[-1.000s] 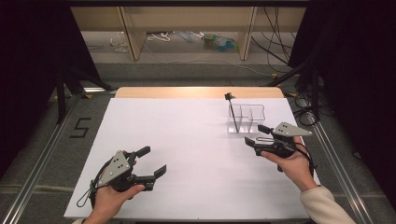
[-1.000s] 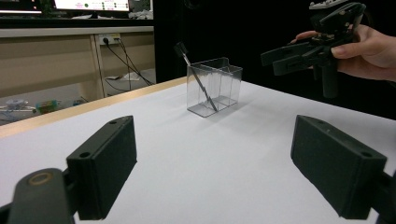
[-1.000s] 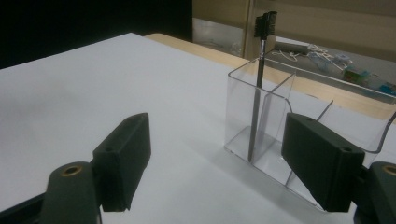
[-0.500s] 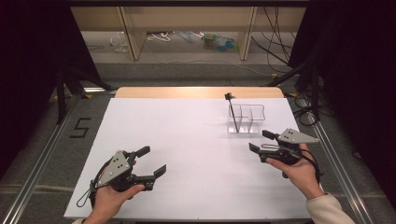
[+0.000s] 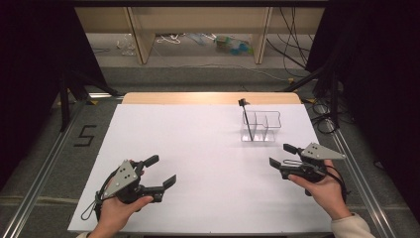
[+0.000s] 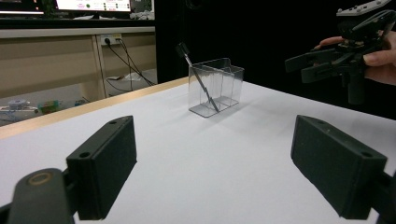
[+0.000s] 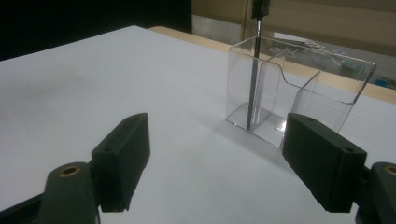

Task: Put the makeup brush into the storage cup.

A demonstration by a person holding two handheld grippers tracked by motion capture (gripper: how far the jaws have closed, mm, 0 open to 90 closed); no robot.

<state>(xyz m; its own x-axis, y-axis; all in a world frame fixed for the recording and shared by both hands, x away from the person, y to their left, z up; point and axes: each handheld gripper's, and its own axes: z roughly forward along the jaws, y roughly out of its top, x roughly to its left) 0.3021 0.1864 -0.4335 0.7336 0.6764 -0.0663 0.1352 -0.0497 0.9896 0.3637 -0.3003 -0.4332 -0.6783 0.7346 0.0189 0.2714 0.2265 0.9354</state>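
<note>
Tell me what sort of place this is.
Probably a lab data-collection rig: a white table ringed by black curtains, loose cables on the floor, and a hand-held left gripper and right gripper near a clear organizer.

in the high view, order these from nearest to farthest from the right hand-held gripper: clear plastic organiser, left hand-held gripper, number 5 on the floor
1. Clear plastic organiser, just beyond the right hand-held gripper.
2. Left hand-held gripper, across the white table.
3. Black number 5, on the floor, far left.
</note>
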